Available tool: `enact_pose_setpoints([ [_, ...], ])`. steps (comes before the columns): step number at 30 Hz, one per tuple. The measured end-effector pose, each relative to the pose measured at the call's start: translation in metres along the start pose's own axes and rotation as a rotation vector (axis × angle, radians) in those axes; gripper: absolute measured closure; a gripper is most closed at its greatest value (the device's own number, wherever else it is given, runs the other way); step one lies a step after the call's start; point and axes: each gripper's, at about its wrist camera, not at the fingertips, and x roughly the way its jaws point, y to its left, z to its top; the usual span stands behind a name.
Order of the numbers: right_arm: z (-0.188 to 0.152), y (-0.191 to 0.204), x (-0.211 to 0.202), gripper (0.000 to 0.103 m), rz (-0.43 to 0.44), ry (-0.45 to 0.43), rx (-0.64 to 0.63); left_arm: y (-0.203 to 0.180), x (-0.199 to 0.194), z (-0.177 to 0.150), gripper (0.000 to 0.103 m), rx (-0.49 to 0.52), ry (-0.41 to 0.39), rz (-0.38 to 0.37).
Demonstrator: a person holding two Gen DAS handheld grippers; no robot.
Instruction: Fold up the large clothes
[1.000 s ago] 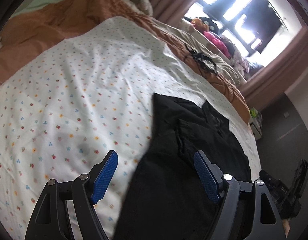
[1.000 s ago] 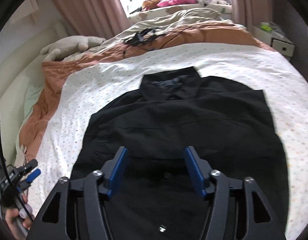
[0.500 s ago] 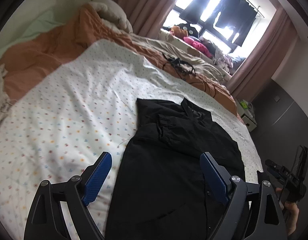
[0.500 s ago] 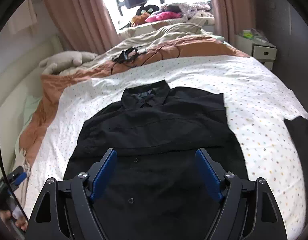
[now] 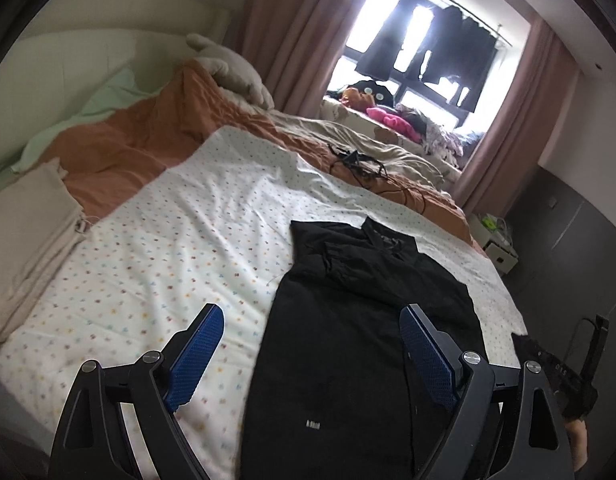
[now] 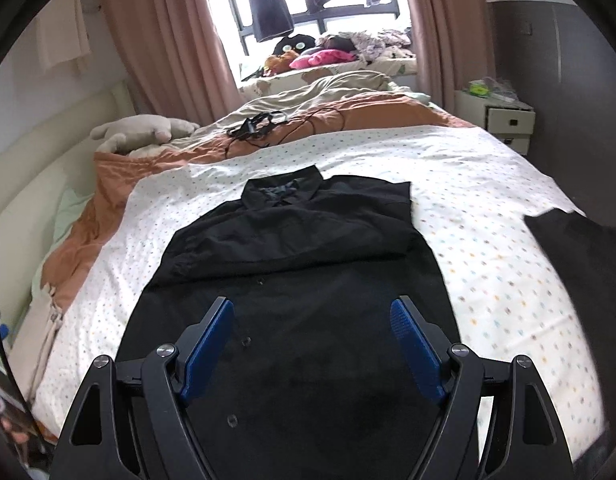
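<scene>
Around the task's garment the bed is crowded. A black collared button-front shirt [image 6: 299, 248] lies flat on the white bed sheet dotted with small coloured spots [image 6: 488, 200], collar toward the window, sleeves folded across the chest, its lower part reaching under both cameras. Beyond the sheet a rust-orange quilt [image 5: 131, 148] covers the far part of the bed, with a pale grey plush toy [image 6: 139, 128] lying on it near the cream padded headboard [image 5: 67, 64]. A tangle of black cables [image 6: 259, 126] sits on the quilt past the collar, well apart from the shirt. A folded beige cloth [image 5: 31, 232] lies at the bed's edge beside the sheet. Dusty pink curtains [image 6: 167, 40] frame a bright window where dark clothes [image 6: 267, 4] hang, and the sill holds a heap of toys and a pink garment [image 6: 328, 56]. A white bedside cabinet with drawers [image 6: 504, 116] stands against the dark grey wall.

Nothing lies on the shirt's open front. Near its hem a small white label [image 5: 314, 425] shows, too blurred to read.

The left gripper [image 5: 310, 354] has just been opening; its blue pads stand wide over the shirt's edge with nothing clamped. The right gripper [image 6: 312, 348] has likewise just been opening and hangs wide above the shirt's front, gripping nothing.
</scene>
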Motion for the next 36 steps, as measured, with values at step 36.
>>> enact_pose_setpoints([
  [36,-0.175,-0.081,-0.141,0.023,-0.037,-0.035,0.032,-0.001,-0.116,-0.14,0.012,0.352,0.071,0.052],
])
